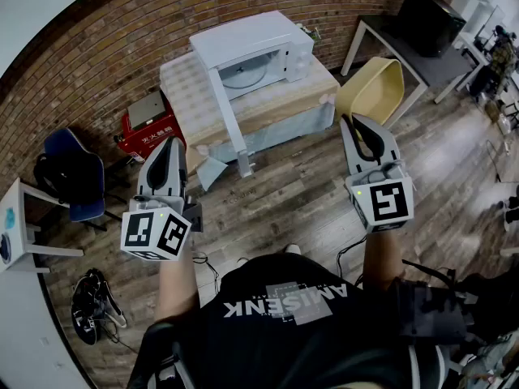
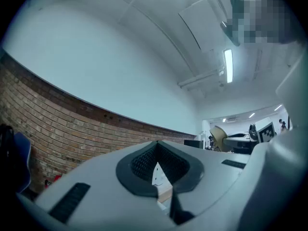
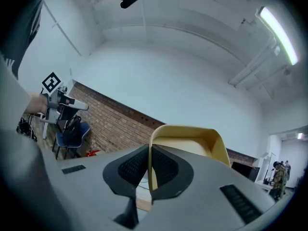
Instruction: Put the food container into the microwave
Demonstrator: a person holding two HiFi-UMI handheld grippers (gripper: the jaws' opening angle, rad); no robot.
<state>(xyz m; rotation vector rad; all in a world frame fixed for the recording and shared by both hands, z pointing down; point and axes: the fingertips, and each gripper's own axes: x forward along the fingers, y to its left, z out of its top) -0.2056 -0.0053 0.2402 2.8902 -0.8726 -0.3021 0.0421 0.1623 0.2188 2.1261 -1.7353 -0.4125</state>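
Observation:
The white microwave [image 1: 253,51] stands on a cloth-covered table [image 1: 268,108], its door [image 1: 227,112] swung wide open towards me and its turntable showing inside. A small clear object [image 1: 299,63] sits against the microwave's right side; I cannot tell whether it is the food container. My left gripper [image 1: 172,146] hovers over the floor, short of the table's left corner, jaws together and empty. My right gripper [image 1: 354,123] is held level near the table's right end, also shut on nothing. Dark pads meet in the left gripper [image 2: 157,144] and right gripper [image 3: 149,148] views.
A yellow chair [image 1: 375,90] stands just ahead of the right gripper and fills that gripper's view as a yellow chair [image 3: 192,141]. A red box [image 1: 148,128] and a blue chair [image 1: 71,177] are at the left by the brick wall. A dark desk [image 1: 422,39] is at the back right.

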